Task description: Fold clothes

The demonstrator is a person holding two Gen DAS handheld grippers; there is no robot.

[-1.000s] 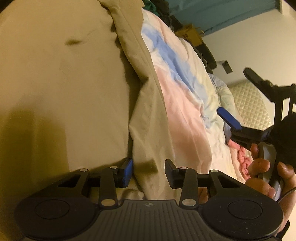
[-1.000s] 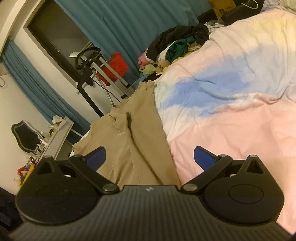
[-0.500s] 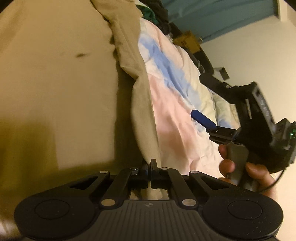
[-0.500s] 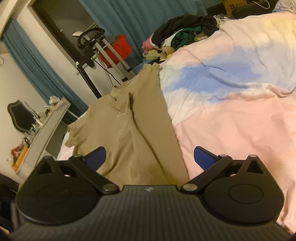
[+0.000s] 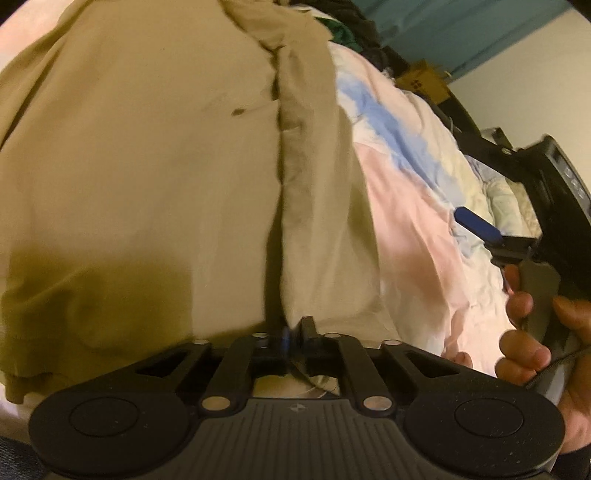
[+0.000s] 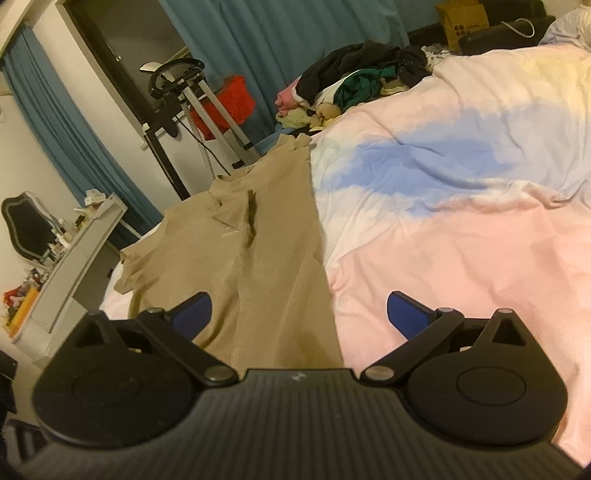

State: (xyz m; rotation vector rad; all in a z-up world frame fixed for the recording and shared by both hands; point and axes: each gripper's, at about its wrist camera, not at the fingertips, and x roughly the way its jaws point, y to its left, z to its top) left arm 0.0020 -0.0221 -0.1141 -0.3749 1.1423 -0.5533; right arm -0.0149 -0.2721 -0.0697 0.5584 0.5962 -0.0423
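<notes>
While the tan garment lies spread across the near side of the bed, we see a long fold running down its right part, where one layer overlaps the rest. Our left gripper is closed tight on the hem at the bottom of that fold, its two fingers pinched together with cloth between them. In the right wrist view the same tan garment stretches away toward the foot of the bed, its collar end far from us, its right edge lying on the duvet, which is pink with blue and pale yellow patches.

Our right gripper hangs above the garment's near edge with its blue-padded fingers spread wide and nothing between them; in the left wrist view it shows at the right, held in our right hand over the duvet.

Farther off, a pile of clothes sits at the bed's far edge, before blue curtains. A cardboard box stands beyond it.
</notes>
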